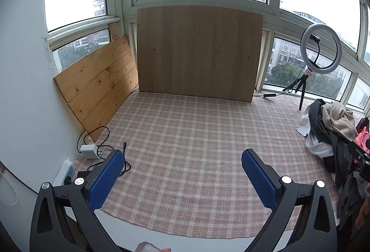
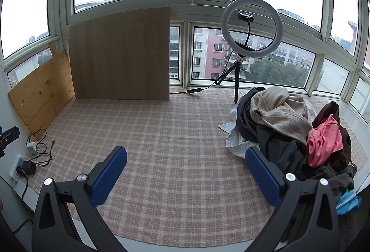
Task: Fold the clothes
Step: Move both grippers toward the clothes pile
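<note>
A pile of unfolded clothes [image 2: 289, 127] lies at the right on the pink plaid cloth [image 2: 173, 136]: a beige ribbed top [image 2: 279, 111], dark garments, a white one and a pink one [image 2: 323, 141]. The pile also shows at the right edge of the left wrist view [image 1: 333, 132]. My right gripper [image 2: 185, 155] is open and empty, held above the cloth just left of the pile. My left gripper [image 1: 182, 159] is open and empty above the plaid cloth [image 1: 185, 136], well left of the pile.
A ring light on a tripod [image 2: 251, 28] stands behind the pile. Two wooden boards [image 2: 120, 55] [image 1: 99, 85] lean against the windows. A power strip, charger [image 1: 89, 151] and cables [image 2: 41, 150] lie at the left edge. A blue cloth [image 2: 346, 202] lies right of the pile.
</note>
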The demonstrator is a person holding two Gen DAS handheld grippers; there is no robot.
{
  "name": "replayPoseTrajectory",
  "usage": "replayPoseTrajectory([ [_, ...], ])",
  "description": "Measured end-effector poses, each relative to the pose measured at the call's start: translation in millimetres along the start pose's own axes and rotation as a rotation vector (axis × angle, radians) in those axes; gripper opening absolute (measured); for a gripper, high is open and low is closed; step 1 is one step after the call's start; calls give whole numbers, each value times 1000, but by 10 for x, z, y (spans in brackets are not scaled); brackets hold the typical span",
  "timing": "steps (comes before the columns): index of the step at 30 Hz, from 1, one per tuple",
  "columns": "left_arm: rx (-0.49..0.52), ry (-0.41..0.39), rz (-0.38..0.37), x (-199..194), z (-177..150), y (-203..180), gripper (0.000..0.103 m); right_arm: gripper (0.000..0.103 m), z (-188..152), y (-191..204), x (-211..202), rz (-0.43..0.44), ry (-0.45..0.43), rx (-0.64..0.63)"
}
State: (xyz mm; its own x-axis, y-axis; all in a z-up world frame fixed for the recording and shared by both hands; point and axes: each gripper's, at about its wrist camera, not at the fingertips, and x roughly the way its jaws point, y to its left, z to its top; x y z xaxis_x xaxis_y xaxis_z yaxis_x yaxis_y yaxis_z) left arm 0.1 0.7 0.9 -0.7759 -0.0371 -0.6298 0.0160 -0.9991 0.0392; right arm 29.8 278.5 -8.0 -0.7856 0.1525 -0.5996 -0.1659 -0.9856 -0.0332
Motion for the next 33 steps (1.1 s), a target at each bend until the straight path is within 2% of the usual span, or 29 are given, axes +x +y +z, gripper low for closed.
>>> replayPoseTrajectory([
  [4, 2, -4, 4, -22, -16, 25, 102, 103, -35, 3, -49, 0, -31, 4],
  [7, -48, 28, -49, 93, -54, 115, 102, 103, -61, 5, -87, 0, -55, 6],
  [10, -43, 20, -68, 118, -44, 161, 102, 103, 22, 37, -11, -4, -13, 3],
  [19, 5, 10, -125, 177, 42, 88, 100, 103, -8, -26, 5, -40, 1, 31],
  [23, 21, 25, -178, 273, 68, -10, 92, 103, -54, -125, -31, -89, -8, 48],
  [30, 48, 58, -276, 467, 122, -205, 86, 103, -201, -370, -181, -195, -75, 104],
  [33, 78, 68, -321, 548, 157, -346, 84, 103, -328, -552, -222, -261, -65, 127],
])
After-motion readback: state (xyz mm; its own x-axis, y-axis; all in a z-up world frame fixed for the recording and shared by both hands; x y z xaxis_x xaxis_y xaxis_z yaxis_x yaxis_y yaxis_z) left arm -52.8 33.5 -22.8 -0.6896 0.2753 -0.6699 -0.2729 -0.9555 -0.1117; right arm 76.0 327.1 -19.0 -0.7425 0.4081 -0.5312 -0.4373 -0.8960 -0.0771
